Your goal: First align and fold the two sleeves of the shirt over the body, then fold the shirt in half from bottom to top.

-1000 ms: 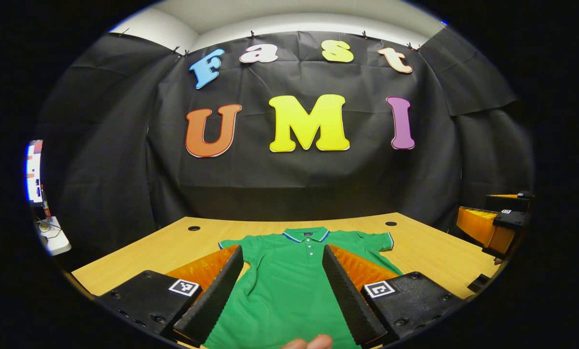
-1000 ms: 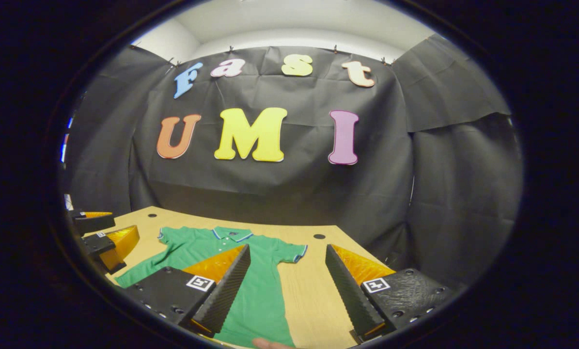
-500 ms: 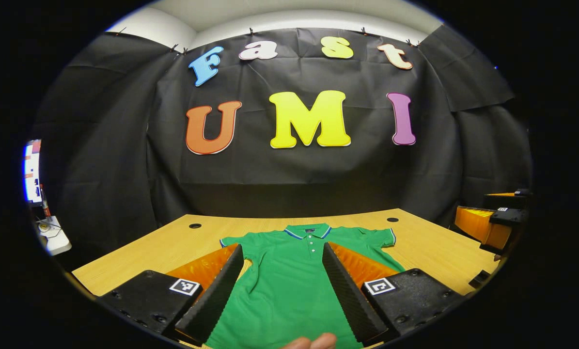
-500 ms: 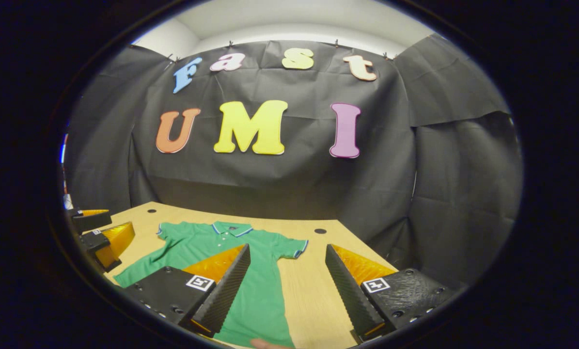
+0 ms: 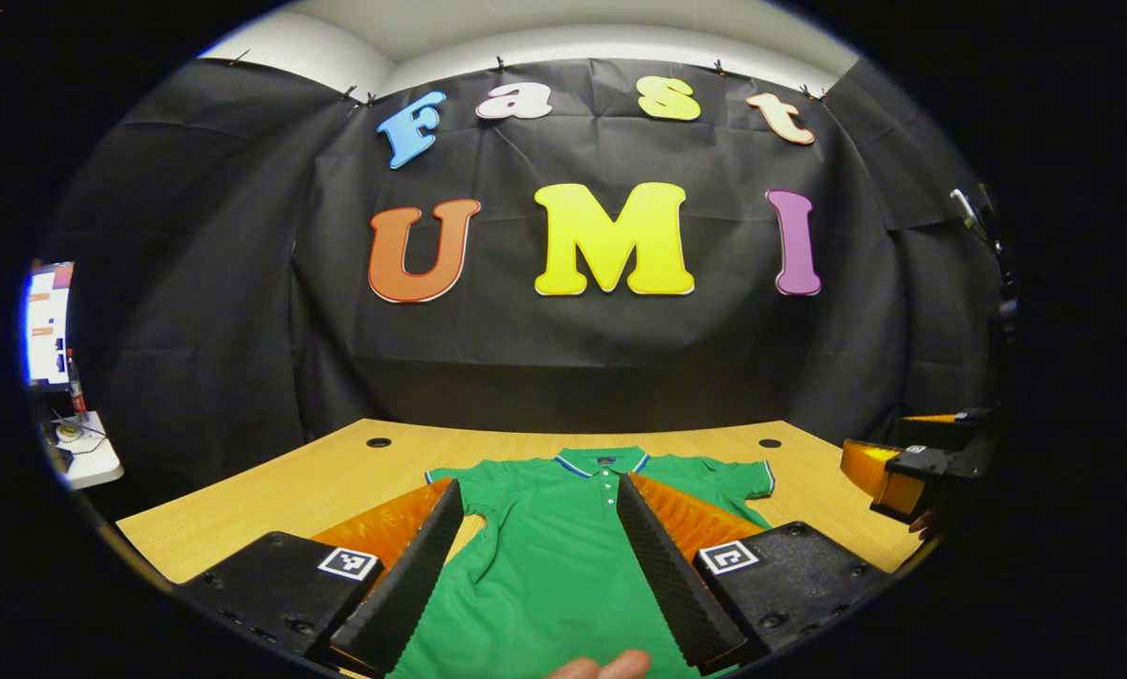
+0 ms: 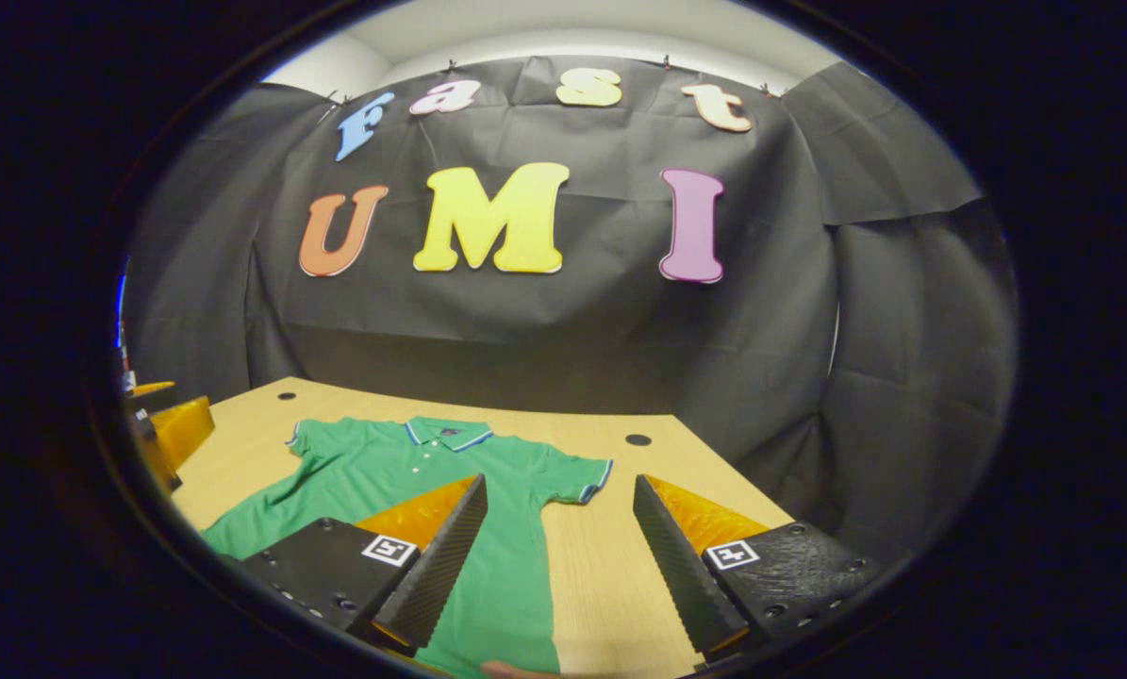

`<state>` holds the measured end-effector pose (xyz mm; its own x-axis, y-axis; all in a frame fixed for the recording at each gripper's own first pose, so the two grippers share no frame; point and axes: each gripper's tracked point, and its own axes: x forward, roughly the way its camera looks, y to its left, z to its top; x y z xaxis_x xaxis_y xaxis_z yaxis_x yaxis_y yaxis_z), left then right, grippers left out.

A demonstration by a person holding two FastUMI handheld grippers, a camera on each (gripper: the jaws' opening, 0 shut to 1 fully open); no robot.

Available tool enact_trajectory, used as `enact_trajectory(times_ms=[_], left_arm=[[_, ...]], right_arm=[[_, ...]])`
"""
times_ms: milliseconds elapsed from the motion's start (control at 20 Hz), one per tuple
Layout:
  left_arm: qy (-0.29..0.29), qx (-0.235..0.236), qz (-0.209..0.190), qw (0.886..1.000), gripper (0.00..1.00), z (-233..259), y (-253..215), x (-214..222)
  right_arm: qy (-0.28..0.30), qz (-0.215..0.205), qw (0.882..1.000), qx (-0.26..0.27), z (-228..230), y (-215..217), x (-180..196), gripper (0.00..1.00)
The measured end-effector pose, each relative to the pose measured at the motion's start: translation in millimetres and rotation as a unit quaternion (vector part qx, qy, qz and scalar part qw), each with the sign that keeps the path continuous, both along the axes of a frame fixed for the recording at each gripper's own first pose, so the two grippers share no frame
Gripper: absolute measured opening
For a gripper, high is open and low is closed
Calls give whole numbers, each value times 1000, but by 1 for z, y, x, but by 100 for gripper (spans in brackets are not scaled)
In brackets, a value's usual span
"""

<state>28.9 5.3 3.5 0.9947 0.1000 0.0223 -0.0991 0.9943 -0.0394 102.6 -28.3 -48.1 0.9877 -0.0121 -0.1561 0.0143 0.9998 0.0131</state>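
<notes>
On the desk (image 5: 271, 490), a green polo shirt (image 5: 563, 556) lies flat, collar toward the far edge; left gripper (image 5: 535, 575) and right gripper (image 6: 558, 566) hover above, fingers apart.

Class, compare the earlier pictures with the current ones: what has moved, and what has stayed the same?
Little changed. The right hand-held gripper shifted slightly, so the green shirt sits a bit higher in the right gripper view. In the left gripper view the right hand-held gripper moved inward and lower at the right edge. Nothing was grasped or released. Both stay open, and the shirt lies flat and unfolded on the wooden table.
</notes>
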Motion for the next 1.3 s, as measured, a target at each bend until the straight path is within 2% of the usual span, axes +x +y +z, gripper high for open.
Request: enact_trajectory(times_ms=[200, 250, 300, 400, 600, 700, 900, 1000, 1150, 1200, 1300], left_arm=[[-12, -16, 6, 1000, 100, 5, 7, 28], [-10, -14, 6, 1000, 100, 5, 9, 36], [-8, -12, 2, 1000, 100, 5, 10, 43], [-2, -10, -2, 1000, 100, 0, 10, 56], [25, -9, -11, 1000, 100, -19, 9, 75], [37, -3, -9, 999, 100, -28, 11, 80], [49, -1, -8, 999, 100, -40, 13, 84], [52, -7, -10, 999, 100, -44, 11, 87], [58, -11, -13, 998, 100, -49, 11, 90], [60, -12, -14, 998, 100, -52, 11, 90], [62, -14, -15, 998, 100, -55, 11, 91]], right_arm=[[64, -2, 997, 34, -38, -1, 64, 95], [82, -4, 996, 42, -47, -2, 81, 98], [99, -8, 994, 48, -58, -4, 98, 95], [130, -24, 989, 60, -78, -9, 125, 95], [178, -52, 976, 110, -108, -20, 177, 89], [193, -69, 969, 136, -119, -27, 200, 83], [244, -77, 950, 176, -147, -22, 221, 58], [251, -88, 951, 158, -153, -28, 226, 46], [256, -99, 951, 144, -158, -30, 234, 46], [254, -98, 951, 145, -153, -30, 233, 40], [261, -84, 952, 140, -153, -27, 236, 20]])
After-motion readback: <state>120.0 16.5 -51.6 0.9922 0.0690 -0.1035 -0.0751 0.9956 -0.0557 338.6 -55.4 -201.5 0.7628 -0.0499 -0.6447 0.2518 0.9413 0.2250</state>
